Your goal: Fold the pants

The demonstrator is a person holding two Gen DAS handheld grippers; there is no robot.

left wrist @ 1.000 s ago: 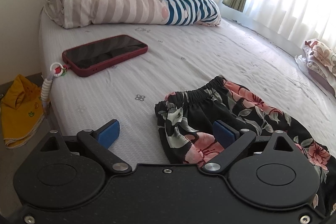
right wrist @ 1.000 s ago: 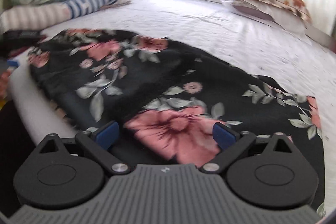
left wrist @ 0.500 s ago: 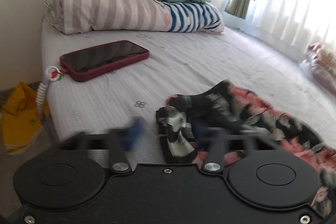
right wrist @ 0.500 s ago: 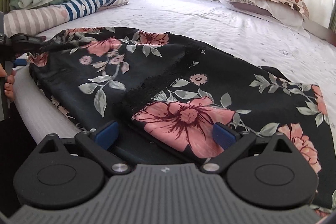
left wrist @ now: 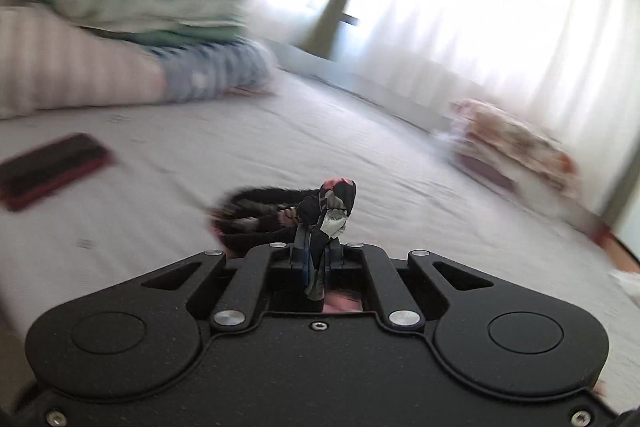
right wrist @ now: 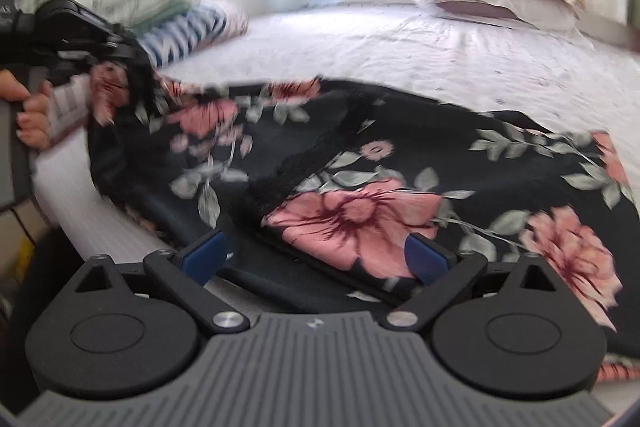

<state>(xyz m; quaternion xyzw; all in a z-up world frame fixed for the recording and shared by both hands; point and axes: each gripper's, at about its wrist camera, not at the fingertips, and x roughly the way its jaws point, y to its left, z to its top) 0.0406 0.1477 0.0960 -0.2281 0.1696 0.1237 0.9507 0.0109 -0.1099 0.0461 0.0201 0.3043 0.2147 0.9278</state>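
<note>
Having just closed, the left gripper (left wrist: 316,263) is clamped on the pants (right wrist: 360,163) waistband, lifted off the bed (right wrist: 440,43); the fold is begun. The right gripper (right wrist: 316,259) is held open over the cloth.

Black claw (left wrist: 316,263) body, blue pads (right wrist: 202,253), silver screws.

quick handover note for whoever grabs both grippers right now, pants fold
Left gripper: jaws just closed, now shut on the waistband corner of the floral pants, lifted off the bed.
Right gripper: open, with the near edge of the pants between its blue pads, not pinched.
Pants lie spread on the bed, no fold made.
Left to do: clamp the right, make the folds. Red-cased phone lies to the left.
</note>
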